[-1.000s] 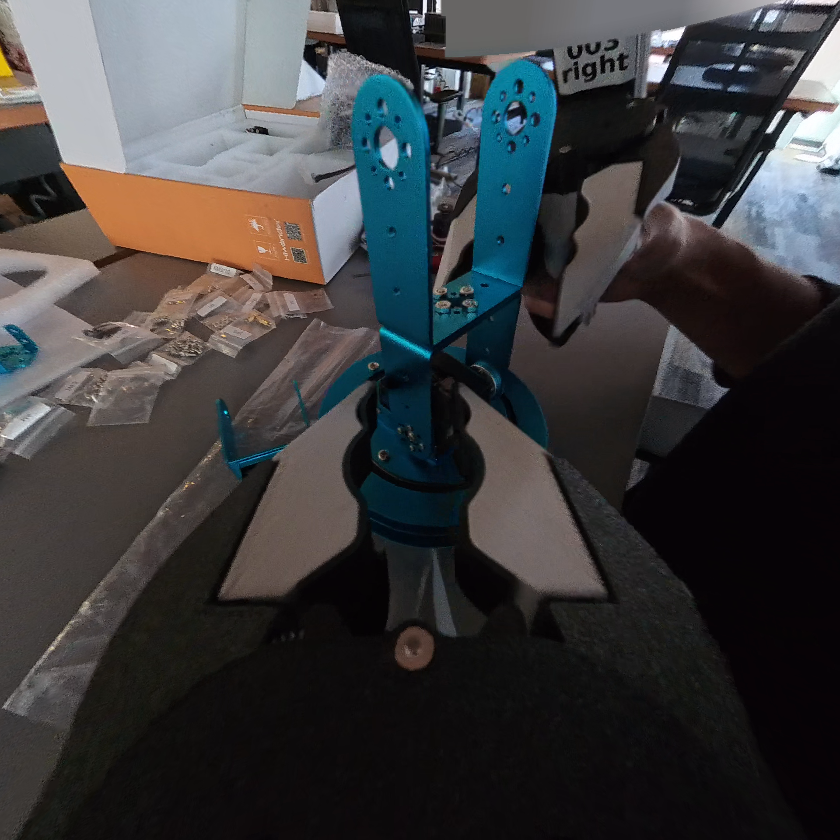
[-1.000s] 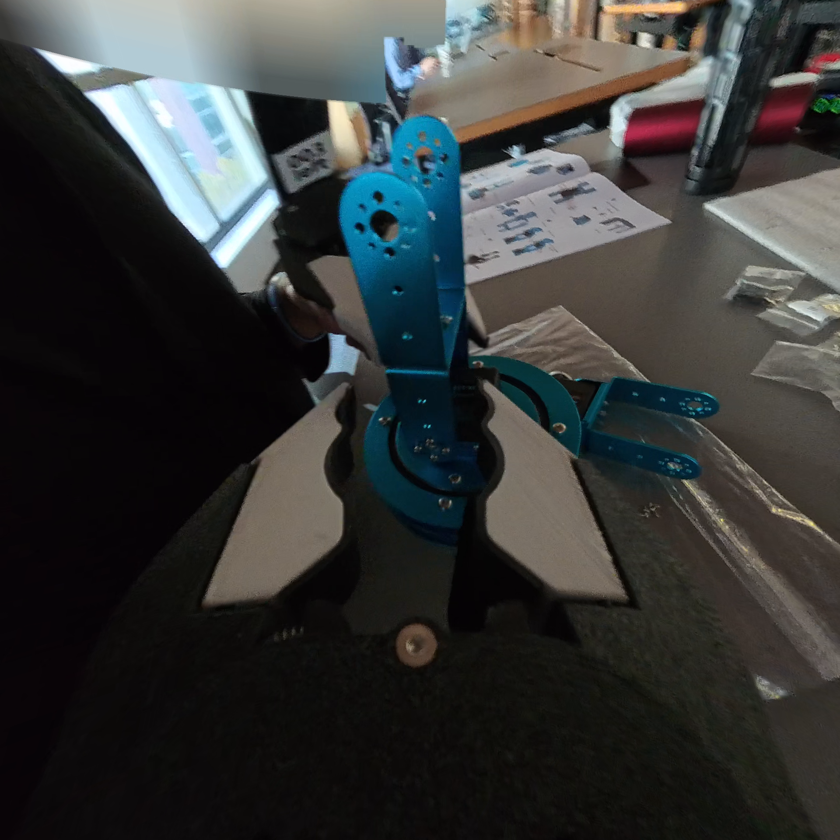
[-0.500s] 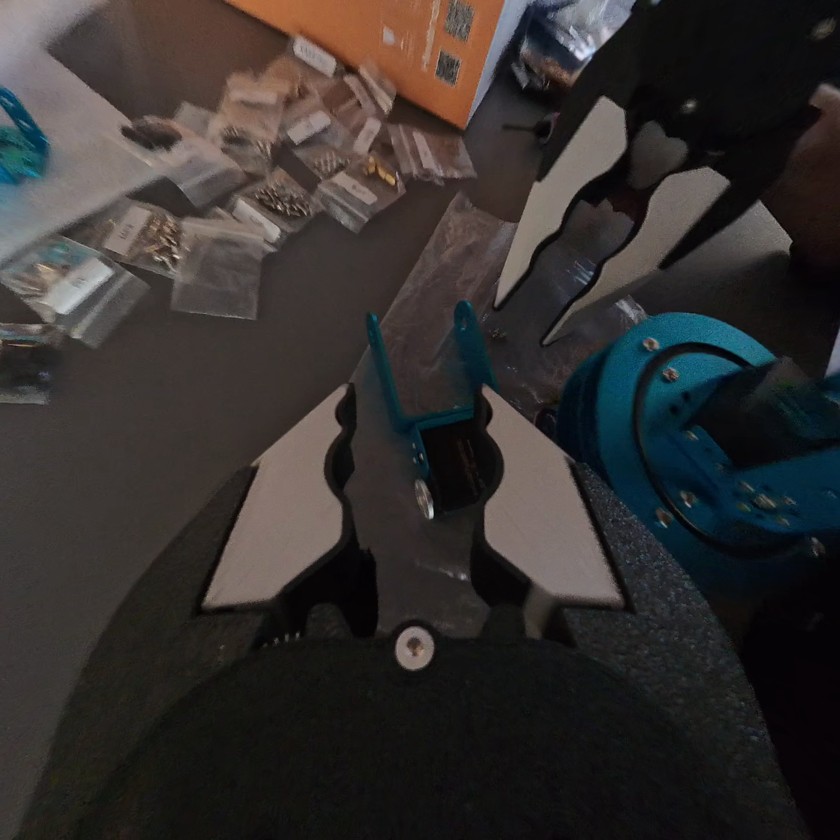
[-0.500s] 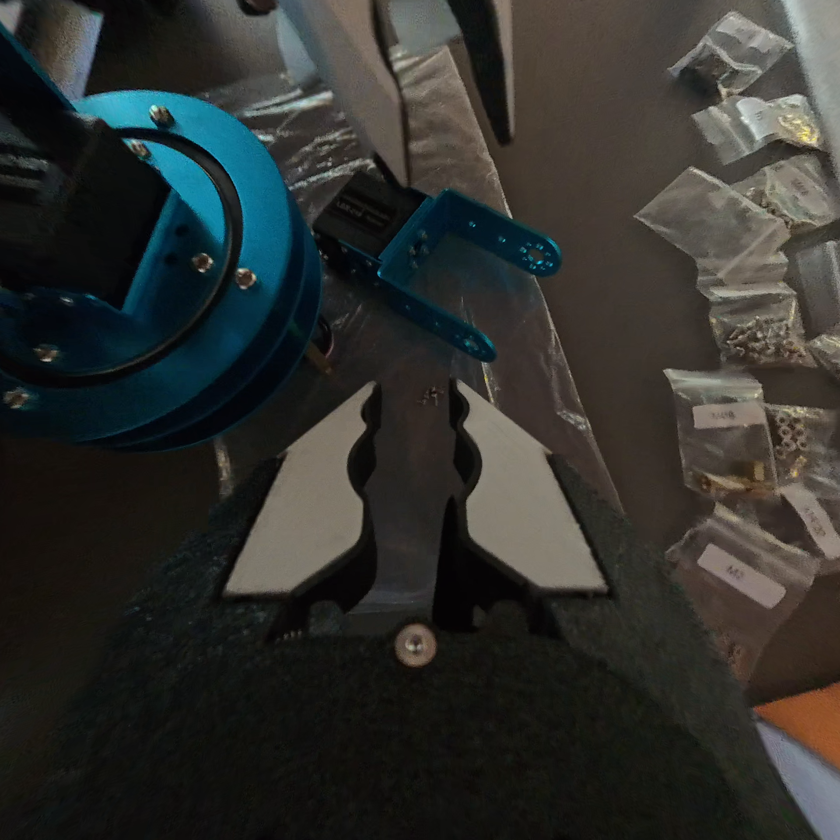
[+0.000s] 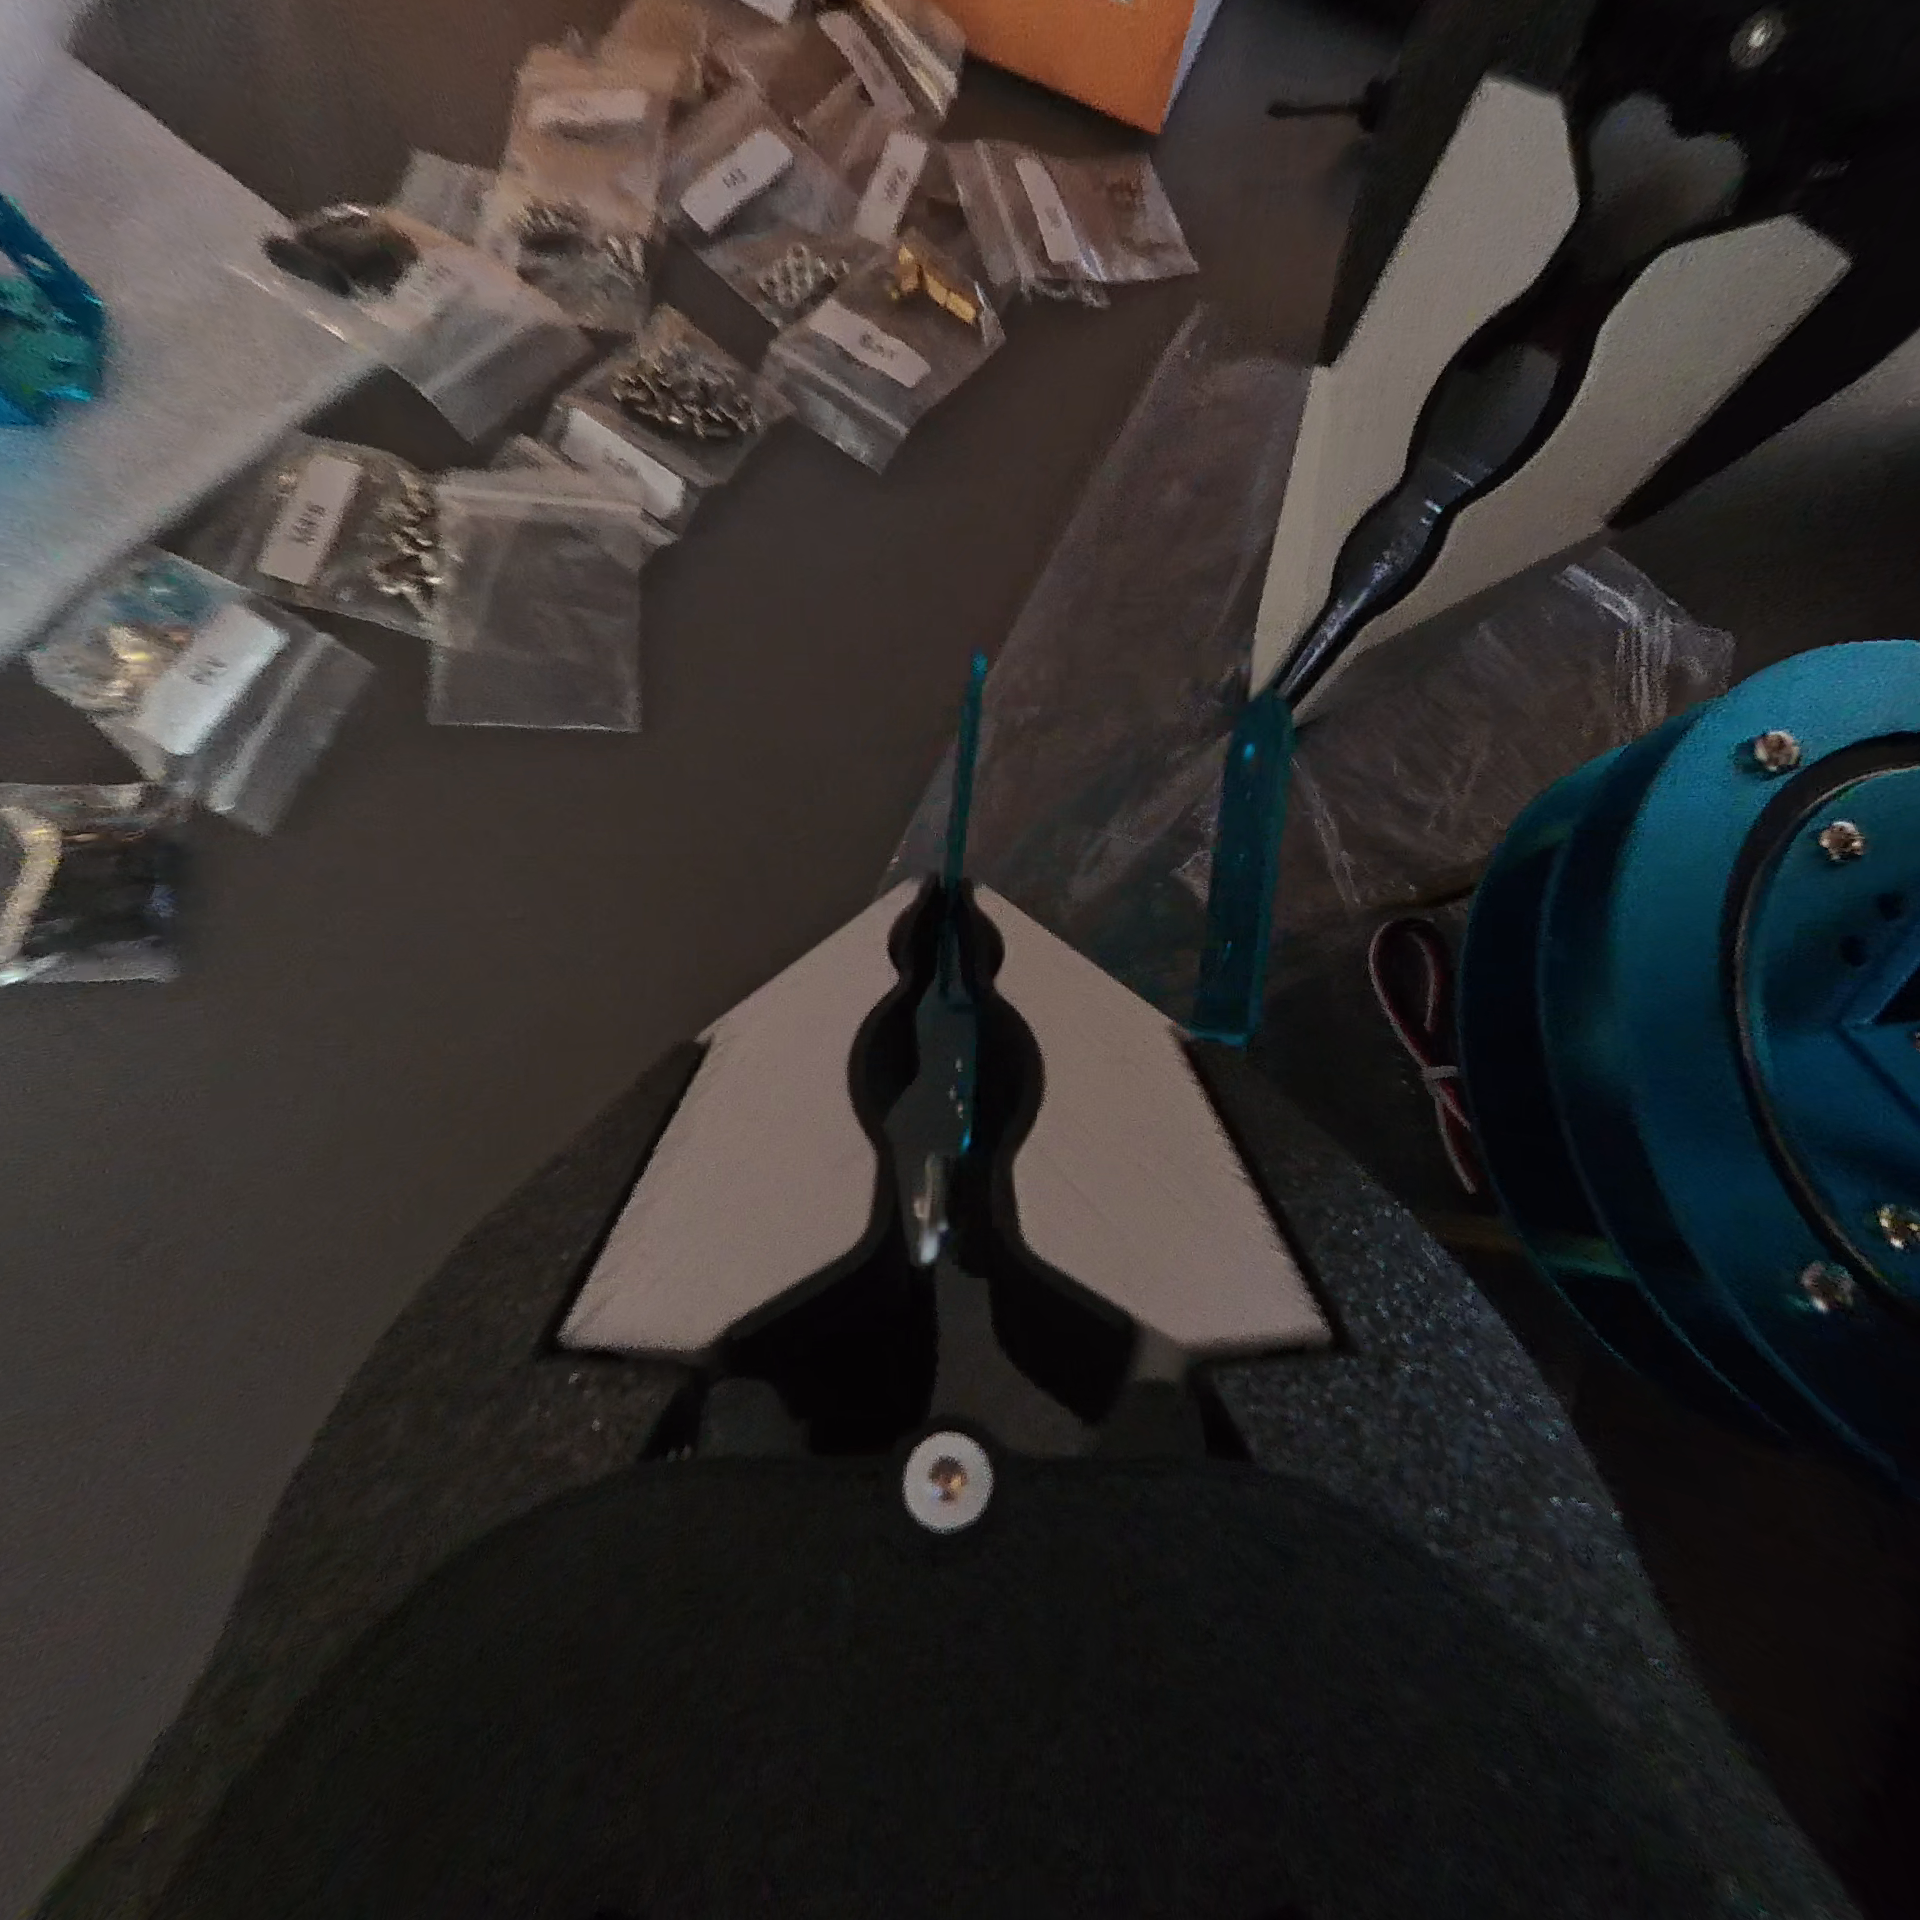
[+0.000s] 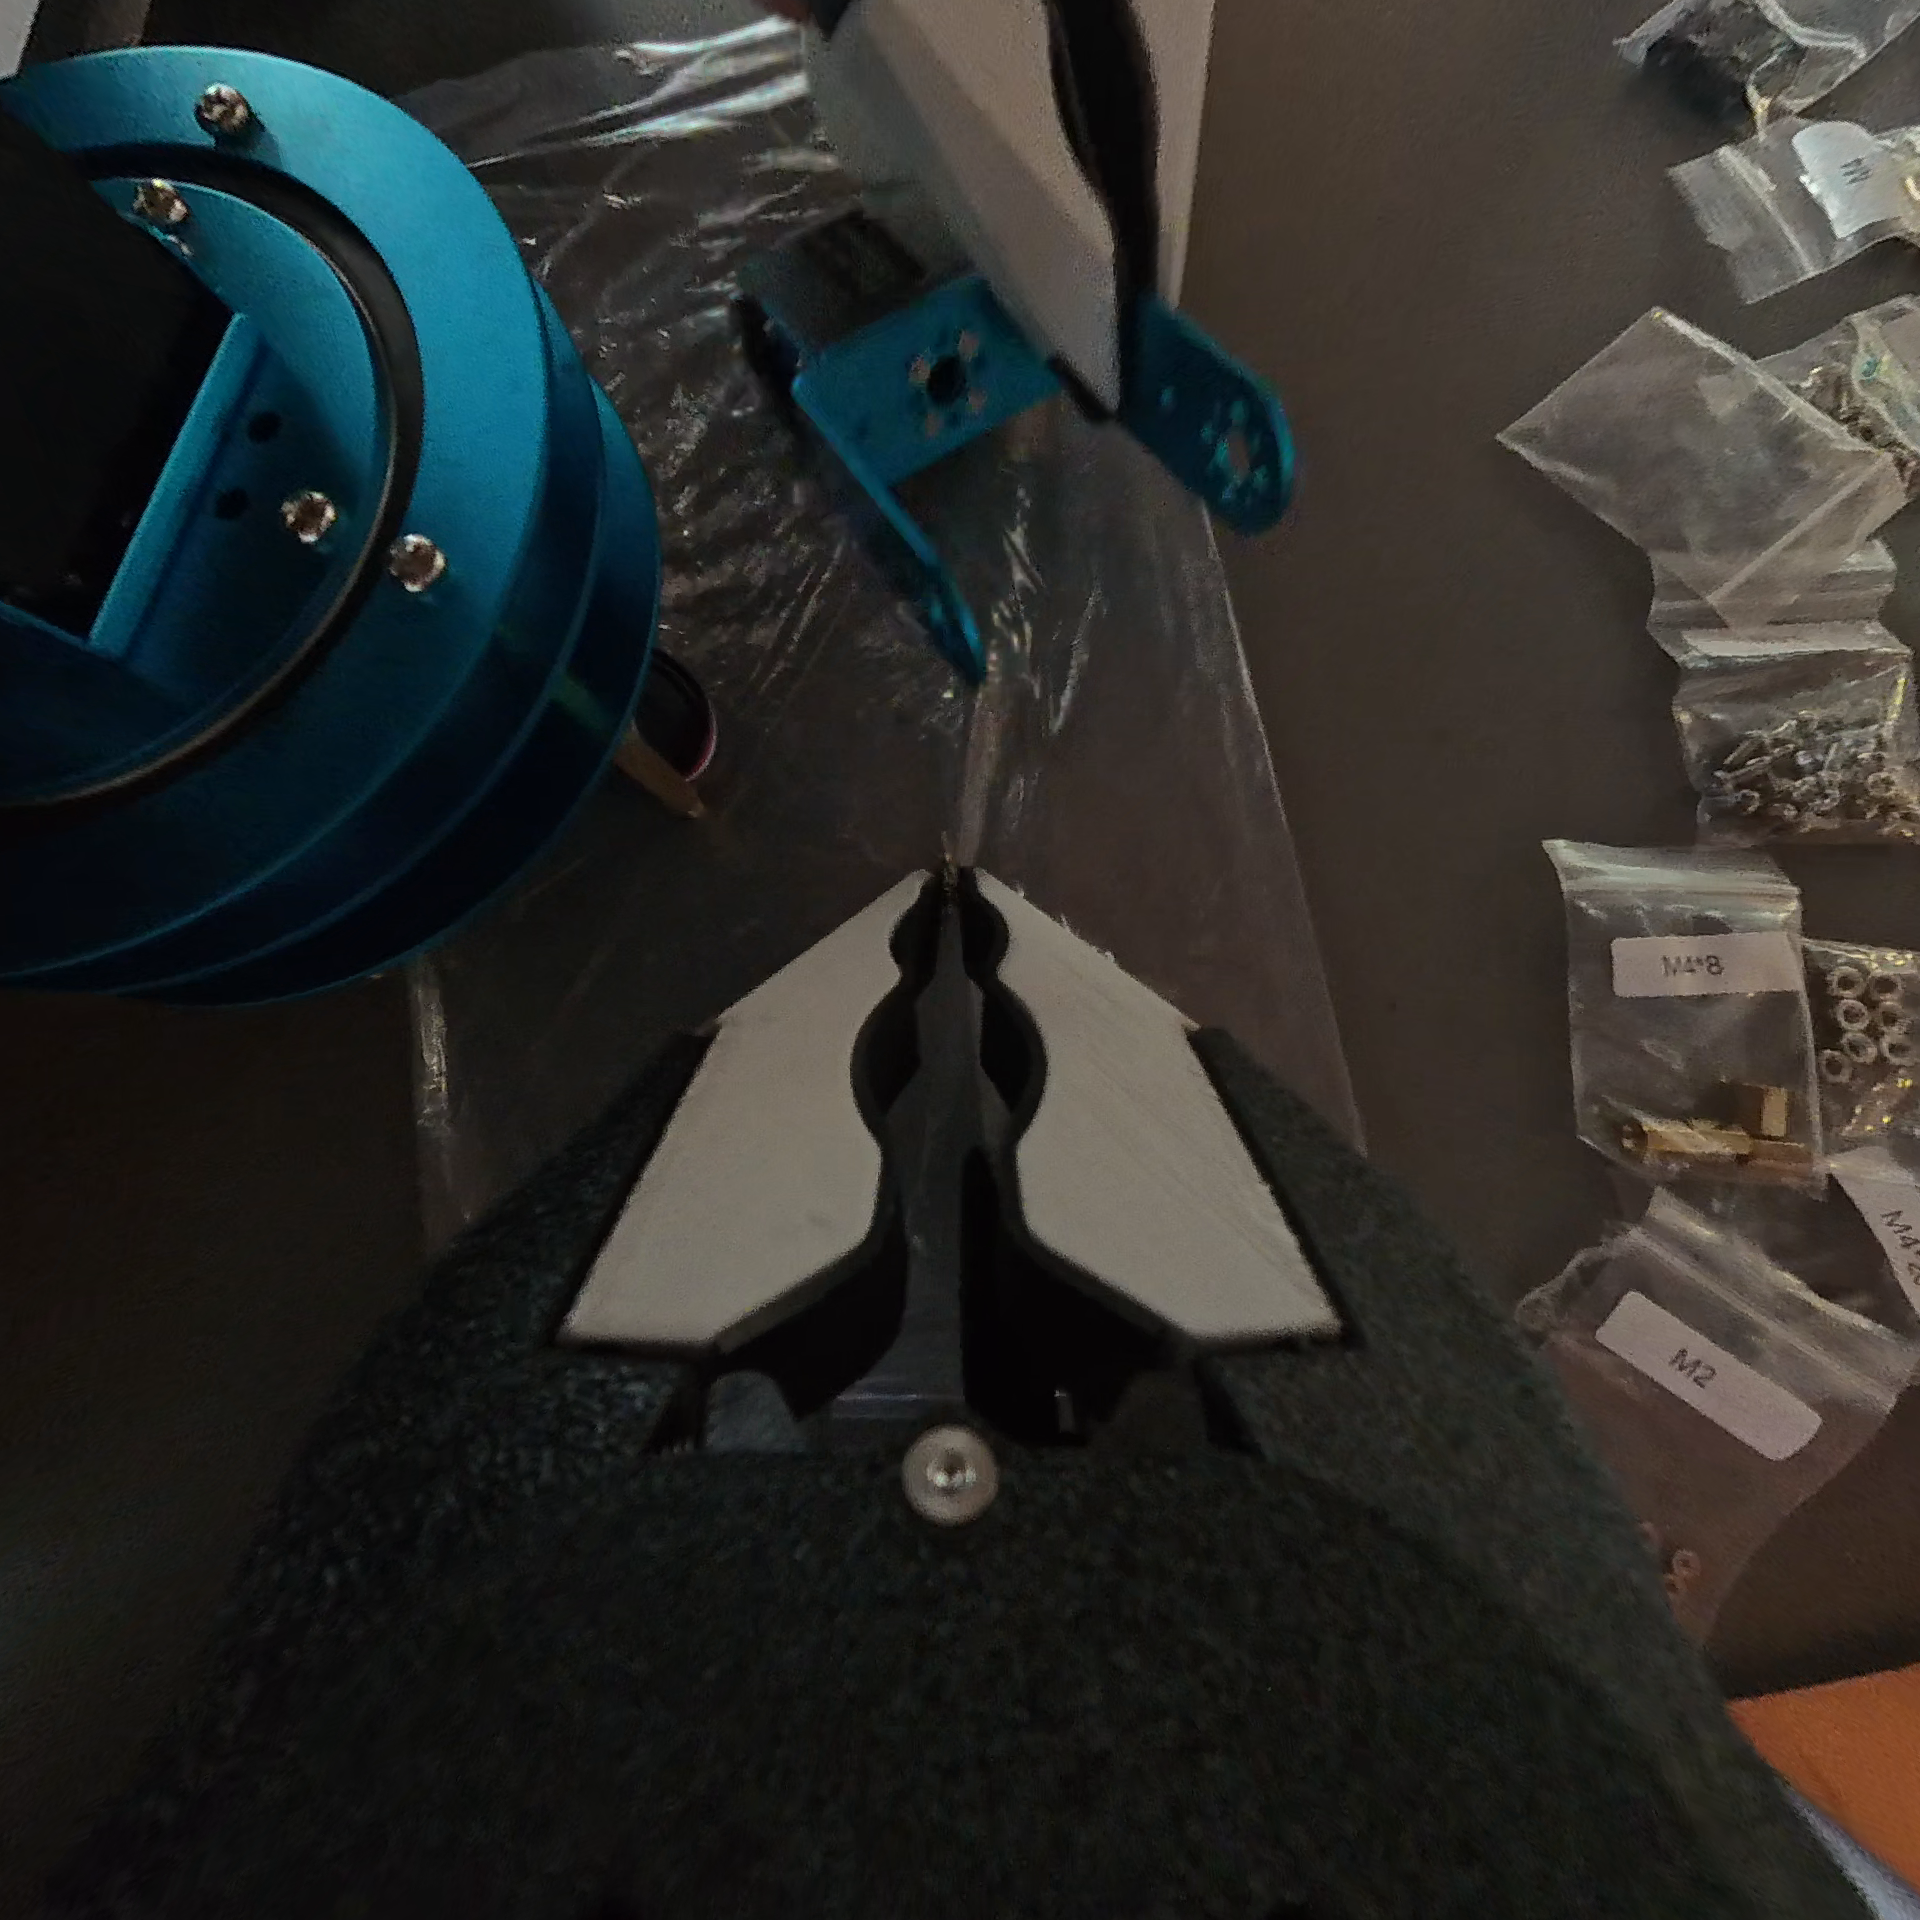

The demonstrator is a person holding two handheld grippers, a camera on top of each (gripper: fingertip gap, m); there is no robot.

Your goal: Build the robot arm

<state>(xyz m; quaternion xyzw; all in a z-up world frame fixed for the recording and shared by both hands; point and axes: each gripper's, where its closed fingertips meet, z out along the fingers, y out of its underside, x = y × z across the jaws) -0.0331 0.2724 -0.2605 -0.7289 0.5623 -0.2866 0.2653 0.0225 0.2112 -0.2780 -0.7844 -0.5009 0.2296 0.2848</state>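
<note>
My left gripper [image 5: 951,888] is shut on one arm of a blue U-shaped metal bracket [image 5: 1242,873]; the gripped arm runs edge-on between the pads. The right wrist view shows the same: the left gripper [image 6: 1107,400] pinches the bracket [image 6: 935,384], which carries a dark servo block. My right gripper [image 6: 951,883] is shut, tips down on a clear plastic bag [image 6: 1143,727], with a tiny metal screw [image 6: 948,860] glinting at the very tips. In the left wrist view the right gripper [image 5: 1276,686] stands just beyond the bracket's free arm.
A blue round turntable base [image 5: 1714,1039] stands to the right of the bracket, also in the right wrist view [image 6: 312,520], with red-white wires [image 5: 1429,1039] beside it. Several small bags of screws [image 5: 675,384] [image 6: 1704,1039] litter the dark table. An orange box [image 5: 1070,42] lies behind them. My right fingertips sit around 9 centimetres from my left ones.
Both grippers left the upright blue assembly and dropped toward the table. The left one closed on the bracket's arm. The right one closed over the small screws on the plastic bag.
</note>
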